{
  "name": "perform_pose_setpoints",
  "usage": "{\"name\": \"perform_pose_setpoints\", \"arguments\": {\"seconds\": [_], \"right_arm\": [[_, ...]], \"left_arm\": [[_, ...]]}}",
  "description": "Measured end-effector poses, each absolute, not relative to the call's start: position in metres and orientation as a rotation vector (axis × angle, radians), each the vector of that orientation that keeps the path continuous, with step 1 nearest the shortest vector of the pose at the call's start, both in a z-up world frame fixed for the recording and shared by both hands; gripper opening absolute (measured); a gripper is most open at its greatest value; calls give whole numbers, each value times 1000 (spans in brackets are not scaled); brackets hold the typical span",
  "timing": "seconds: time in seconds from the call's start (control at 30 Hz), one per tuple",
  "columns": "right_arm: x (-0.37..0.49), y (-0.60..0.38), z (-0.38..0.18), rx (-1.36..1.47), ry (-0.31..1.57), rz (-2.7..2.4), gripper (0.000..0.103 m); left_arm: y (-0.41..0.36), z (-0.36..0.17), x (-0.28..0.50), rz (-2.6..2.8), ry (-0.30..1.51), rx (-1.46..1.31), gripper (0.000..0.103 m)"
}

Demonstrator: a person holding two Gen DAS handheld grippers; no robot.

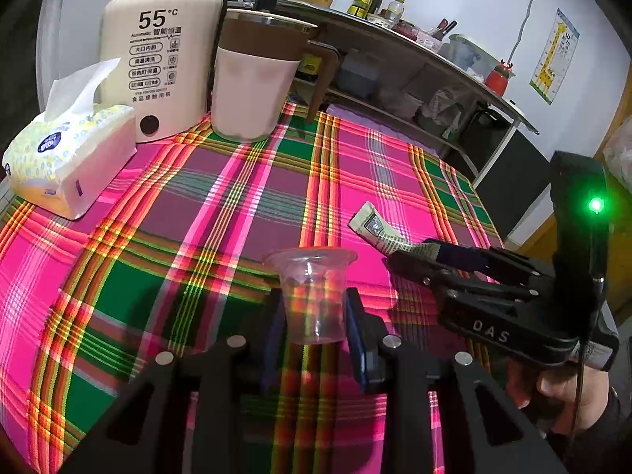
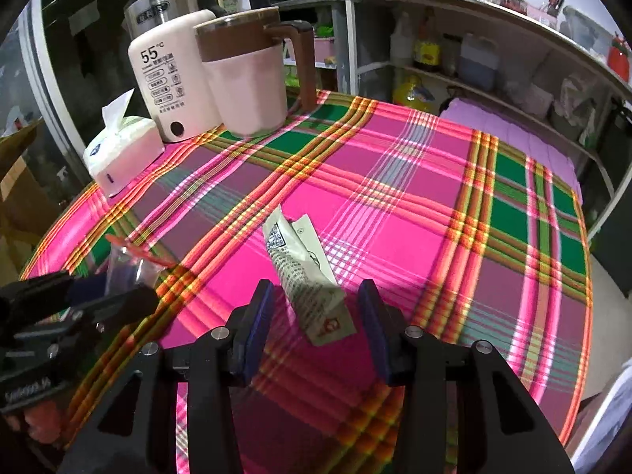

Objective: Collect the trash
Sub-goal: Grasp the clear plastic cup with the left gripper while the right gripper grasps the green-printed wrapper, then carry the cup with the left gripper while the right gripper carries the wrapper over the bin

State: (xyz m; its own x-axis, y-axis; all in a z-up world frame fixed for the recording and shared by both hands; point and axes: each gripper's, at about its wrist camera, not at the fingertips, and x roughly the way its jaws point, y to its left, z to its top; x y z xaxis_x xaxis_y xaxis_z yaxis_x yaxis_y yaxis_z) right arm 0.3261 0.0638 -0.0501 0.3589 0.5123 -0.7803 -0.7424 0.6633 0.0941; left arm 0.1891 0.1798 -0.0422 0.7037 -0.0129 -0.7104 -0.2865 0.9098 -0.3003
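Observation:
A clear plastic cup (image 1: 312,296) stands upright on the plaid tablecloth (image 1: 221,205), between the fingers of my left gripper (image 1: 314,328); the blue pads sit against its sides. The cup also shows at the left of the right wrist view (image 2: 126,268). A white printed sachet wrapper (image 2: 308,276) lies between the fingers of my right gripper (image 2: 316,316), whose jaws stand apart around it with gaps on both sides. In the left wrist view the wrapper (image 1: 375,229) sticks out past the right gripper (image 1: 410,254).
A cream electric kettle (image 1: 158,59), a pink mug with brown lid (image 1: 256,79) and a tissue pack (image 1: 67,158) stand at the table's far left. Shelves with bottles and containers (image 1: 395,91) run behind the table. The table's right edge (image 2: 584,276) drops off.

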Motion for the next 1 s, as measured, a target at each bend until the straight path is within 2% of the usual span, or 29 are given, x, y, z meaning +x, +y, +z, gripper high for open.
{"name": "perform_pose_setpoints", "arguments": {"seconds": [0.07,0.4,1.0], "right_arm": [[325,66,-49,-298,879,831,30],[311,55,-40,-261,869,811,14],[247,-31,-3,-116,815,759,13]], "left_arm": [[180,-43,189,155,781,-412,31],[173,-40,183,154,776,-395,31],[115,-6,150,100,735,-290,31]]}}
